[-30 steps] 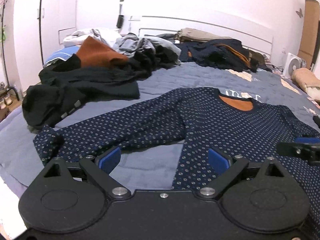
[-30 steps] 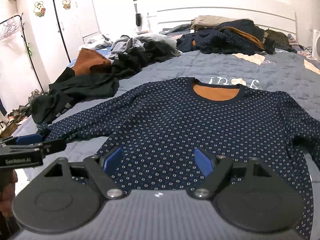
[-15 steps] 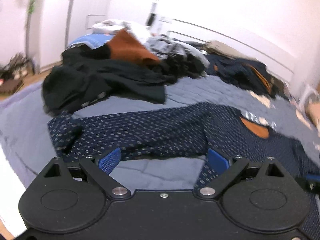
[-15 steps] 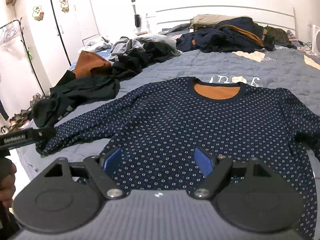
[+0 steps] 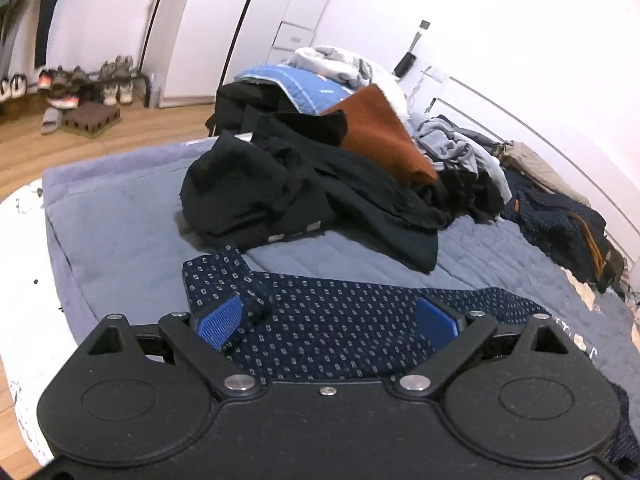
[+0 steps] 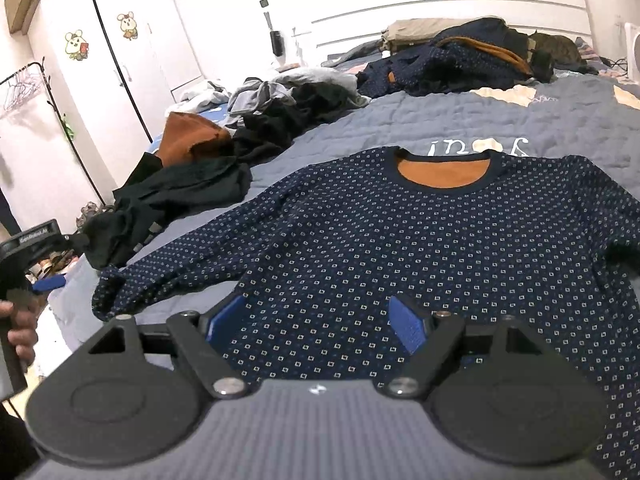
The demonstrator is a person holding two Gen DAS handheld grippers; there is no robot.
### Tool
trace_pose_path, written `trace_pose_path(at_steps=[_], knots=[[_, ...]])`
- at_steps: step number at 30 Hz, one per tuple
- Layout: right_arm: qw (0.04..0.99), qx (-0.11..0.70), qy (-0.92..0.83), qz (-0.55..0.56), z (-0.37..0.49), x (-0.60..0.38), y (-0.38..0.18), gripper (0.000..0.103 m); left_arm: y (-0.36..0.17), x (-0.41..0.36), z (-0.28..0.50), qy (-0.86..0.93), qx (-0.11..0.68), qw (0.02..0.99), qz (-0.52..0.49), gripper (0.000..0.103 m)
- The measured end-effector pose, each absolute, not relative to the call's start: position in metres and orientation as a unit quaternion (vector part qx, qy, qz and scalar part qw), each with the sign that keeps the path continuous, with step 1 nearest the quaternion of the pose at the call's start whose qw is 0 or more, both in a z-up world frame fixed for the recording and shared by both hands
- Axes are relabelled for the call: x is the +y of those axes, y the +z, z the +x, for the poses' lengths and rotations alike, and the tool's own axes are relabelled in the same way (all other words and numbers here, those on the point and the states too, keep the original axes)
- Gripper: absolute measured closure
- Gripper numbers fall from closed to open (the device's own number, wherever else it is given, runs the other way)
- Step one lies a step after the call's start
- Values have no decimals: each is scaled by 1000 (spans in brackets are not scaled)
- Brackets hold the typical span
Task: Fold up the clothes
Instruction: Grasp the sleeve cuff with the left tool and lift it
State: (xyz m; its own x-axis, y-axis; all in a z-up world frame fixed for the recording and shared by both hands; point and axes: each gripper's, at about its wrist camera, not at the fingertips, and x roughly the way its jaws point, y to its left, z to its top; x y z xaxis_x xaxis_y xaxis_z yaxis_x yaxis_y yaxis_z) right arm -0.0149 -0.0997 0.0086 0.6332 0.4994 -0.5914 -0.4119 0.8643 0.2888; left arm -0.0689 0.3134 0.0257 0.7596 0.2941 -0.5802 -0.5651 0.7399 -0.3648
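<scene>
A navy dotted sweater (image 6: 400, 240) with an orange inner collar lies flat, front up, on the grey quilt (image 6: 440, 120). Its left sleeve (image 5: 340, 312) stretches toward the bed's corner and ends in a rumpled cuff (image 5: 216, 272). My left gripper (image 5: 328, 322) is open over that sleeve near the cuff, with cloth between the blue pads (image 5: 220, 322) but not pinched. In the right wrist view the left gripper (image 6: 64, 260) shows at the left edge, held by a hand (image 6: 20, 332). My right gripper (image 6: 316, 320) stands open above the sweater's lower hem, gripping nothing.
A heap of black clothes (image 5: 304, 200) with an orange-brown garment (image 5: 380, 136) lies just beyond the sleeve. More clothes (image 6: 460, 56) are piled by the headboard. The bed's corner (image 5: 56, 208) drops to a wooden floor with shoes (image 5: 80, 88); a clothes rack (image 6: 52, 100) stands left.
The left gripper has swung left along the sleeve toward the cuff and rolled, so its view now takes in the floor and shoes. The right gripper has stayed put, still open.
</scene>
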Motion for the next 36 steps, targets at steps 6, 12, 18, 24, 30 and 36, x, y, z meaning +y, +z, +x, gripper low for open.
trace_pose_path(at_steps=[6, 12, 18, 24, 30, 36], knots=[[903, 342, 250, 74, -14, -106, 12, 24, 5, 344, -76, 254, 277, 866, -329, 10], [903, 345, 245, 81, -11, -112, 10, 24, -14, 363, -90, 288, 291, 839, -359, 20], [901, 348, 246, 85, -12, -113, 7, 24, -19, 358, -76, 295, 305, 851, -309, 28], [900, 349, 245, 84, -12, -112, 6, 24, -29, 346, -53, 298, 339, 857, -250, 31], [899, 352, 246, 82, -12, -111, 4, 24, -39, 340, -39, 297, 365, 857, -210, 36], [899, 354, 246, 82, -12, -111, 4, 24, -48, 341, -33, 293, 377, 855, -204, 73]])
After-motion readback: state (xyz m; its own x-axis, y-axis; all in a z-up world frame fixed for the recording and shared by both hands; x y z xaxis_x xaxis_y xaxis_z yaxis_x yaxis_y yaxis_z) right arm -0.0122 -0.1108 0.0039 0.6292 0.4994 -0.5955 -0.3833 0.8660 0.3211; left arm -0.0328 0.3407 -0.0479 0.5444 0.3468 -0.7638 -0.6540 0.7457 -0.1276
